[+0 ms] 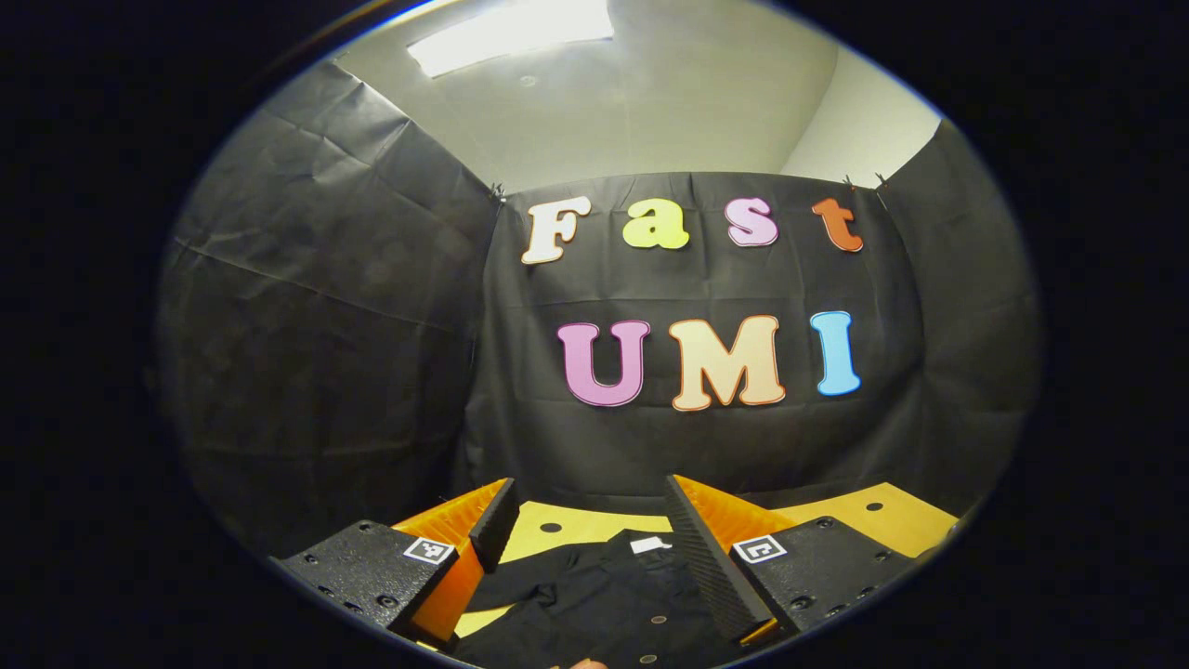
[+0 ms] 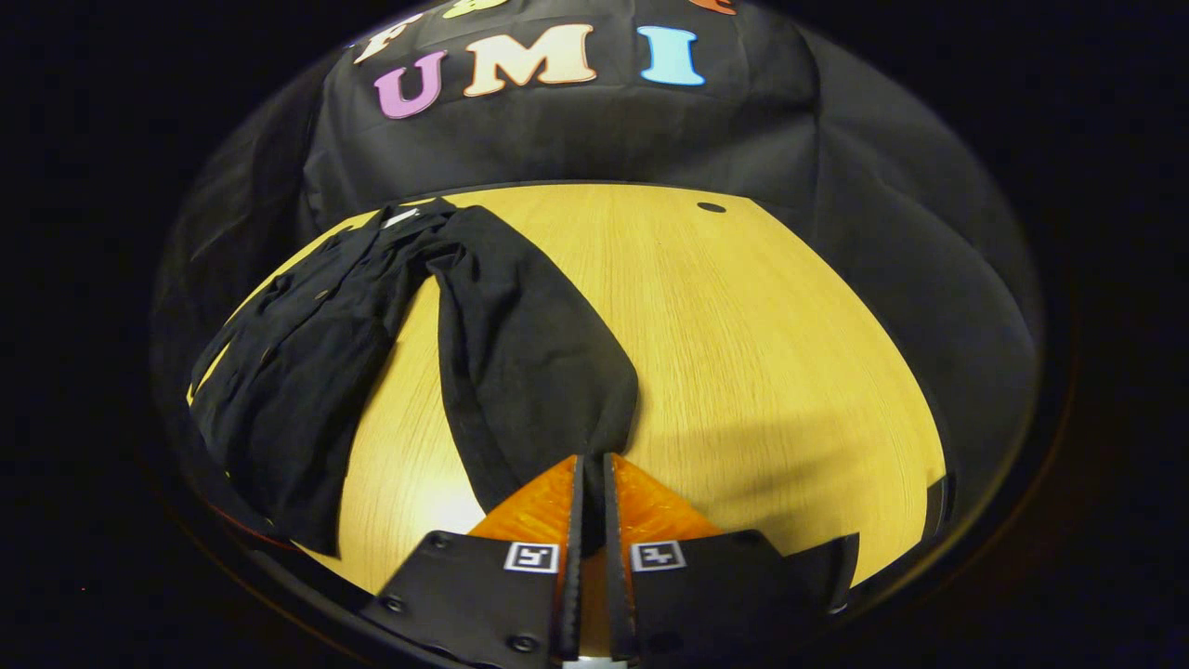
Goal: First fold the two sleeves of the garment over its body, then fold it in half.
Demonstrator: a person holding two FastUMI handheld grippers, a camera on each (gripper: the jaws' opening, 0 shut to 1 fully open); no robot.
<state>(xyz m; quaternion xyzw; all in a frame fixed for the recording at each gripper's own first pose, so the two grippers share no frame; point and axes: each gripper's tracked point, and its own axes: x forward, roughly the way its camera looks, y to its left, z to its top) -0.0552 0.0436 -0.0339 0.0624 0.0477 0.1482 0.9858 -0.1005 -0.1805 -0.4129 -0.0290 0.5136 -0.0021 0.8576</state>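
In the left gripper view, your left gripper is raised and level, with its jaws spread wide and nothing between them. Below it, the black shirt lies on the wooden table, buttons and a white neck label visible.

In the right gripper view, your right gripper has its jaws nearly closed, pinching the end of one sleeve. The sleeve stretches across the table away from the shirt body at left.

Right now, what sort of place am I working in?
Likely a small recording booth, not a home: black cloth walls on all sides, a bare wooden table with a black garment on it, and a ceiling light panel.
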